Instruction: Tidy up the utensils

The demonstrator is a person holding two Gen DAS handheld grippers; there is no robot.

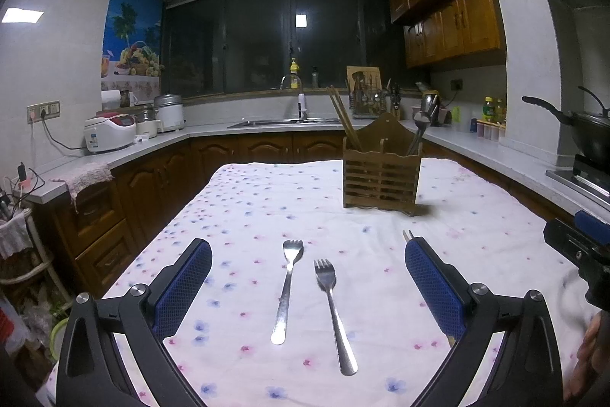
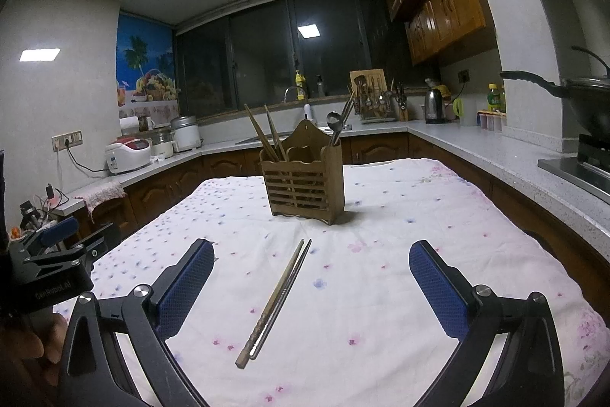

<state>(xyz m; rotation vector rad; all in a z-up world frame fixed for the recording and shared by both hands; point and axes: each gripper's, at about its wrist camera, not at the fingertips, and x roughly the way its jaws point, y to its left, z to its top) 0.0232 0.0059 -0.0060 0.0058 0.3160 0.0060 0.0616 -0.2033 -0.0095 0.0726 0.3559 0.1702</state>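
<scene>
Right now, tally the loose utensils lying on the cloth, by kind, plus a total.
Forks: 2
Chopsticks: 2, lying side by side
Total: 4
Not counted: whatever already stands in the holder.

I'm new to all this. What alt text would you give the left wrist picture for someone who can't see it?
Two metal forks lie side by side on a flowered tablecloth, between the open blue-padded left tongs. Behind them stands a wooden holder with chopsticks on its left side and a spoon on its right, in a dim kitchen.
</scene>
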